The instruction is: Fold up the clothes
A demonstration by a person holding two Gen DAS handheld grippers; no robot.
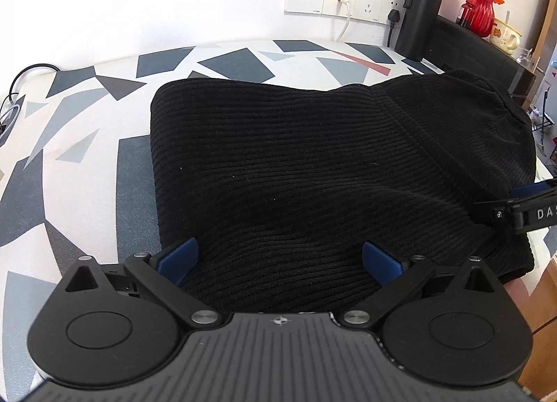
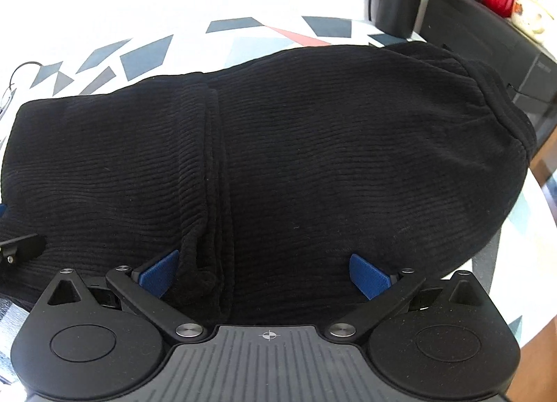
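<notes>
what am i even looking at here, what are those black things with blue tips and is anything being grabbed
These are two hand-held grabbing tools; a person carries one in each hand, and there is no robot arm. Each tool has a wide-angle camera looking forward along its two fingers, so one picture comes from the left tool and the other from the right.

The black discs and bars at the bottom are the tool itself; the blue tips are its finger pads. The left gripper and the right gripper both stand wide open, holding nothing.

In front of them a black ribbed garment, already folded over, lies on a table with a grey triangle pattern. At the back wall stand a black bottle and a red vase of orange flowers.
</notes>
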